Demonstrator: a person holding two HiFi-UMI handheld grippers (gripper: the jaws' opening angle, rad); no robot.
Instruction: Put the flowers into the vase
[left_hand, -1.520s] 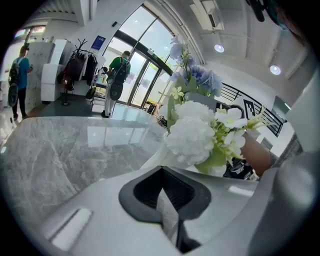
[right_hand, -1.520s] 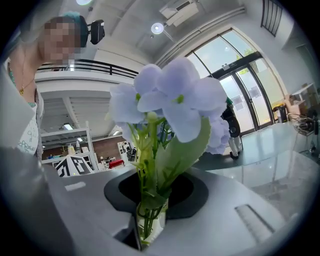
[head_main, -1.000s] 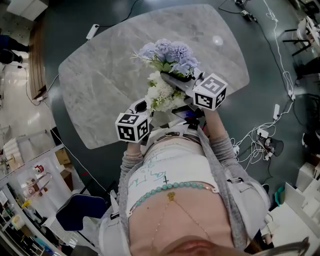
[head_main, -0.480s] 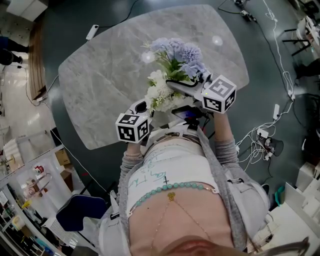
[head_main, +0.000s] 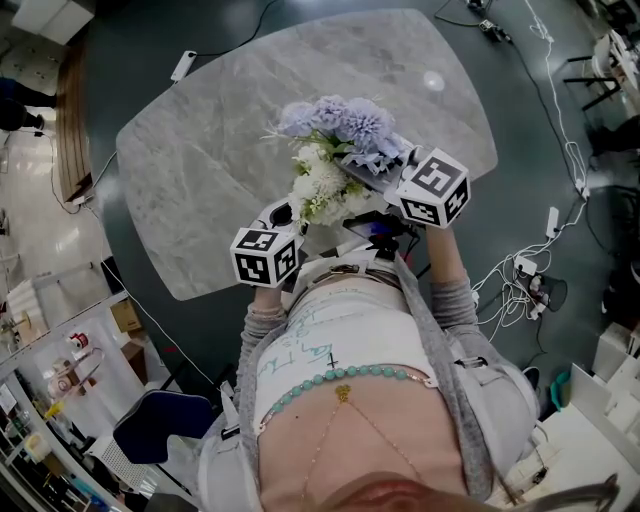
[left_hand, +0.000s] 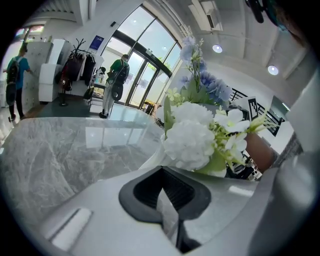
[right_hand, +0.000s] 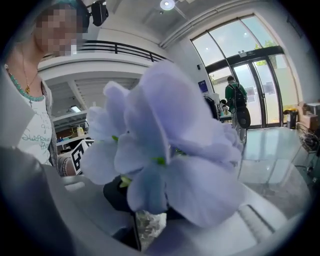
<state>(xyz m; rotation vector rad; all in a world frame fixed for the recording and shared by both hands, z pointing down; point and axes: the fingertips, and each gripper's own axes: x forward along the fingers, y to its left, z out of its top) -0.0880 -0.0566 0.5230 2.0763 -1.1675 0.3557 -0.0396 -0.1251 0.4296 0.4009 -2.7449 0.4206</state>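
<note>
A bunch of purple flowers (head_main: 340, 122) hangs over the marble table (head_main: 200, 150), right above a bunch of white flowers (head_main: 320, 185). My right gripper (head_main: 375, 165) holds the purple bunch low down. Its jaws have just been closing, and the petals (right_hand: 170, 150) fill the right gripper view and hide the stem between the pads. The white flowers (left_hand: 192, 137) stand in a pale vase, of which only a thin rim (left_hand: 150, 160) shows. My left gripper (head_main: 292, 212) sits at the base of the white bunch, its jaws (left_hand: 167, 200) closed on that rim.
A small round spot (head_main: 433, 80) lies on the table's far right. Cables and plugs (head_main: 520, 275) trail over the dark floor to the right. People (left_hand: 117, 80) stand by glass doors beyond the table. The person's torso fills the lower head view.
The purple bunch swung right and away, then came back left and lower, closer over the white flowers. The right gripper shifted slightly right. The left gripper stayed put.
</note>
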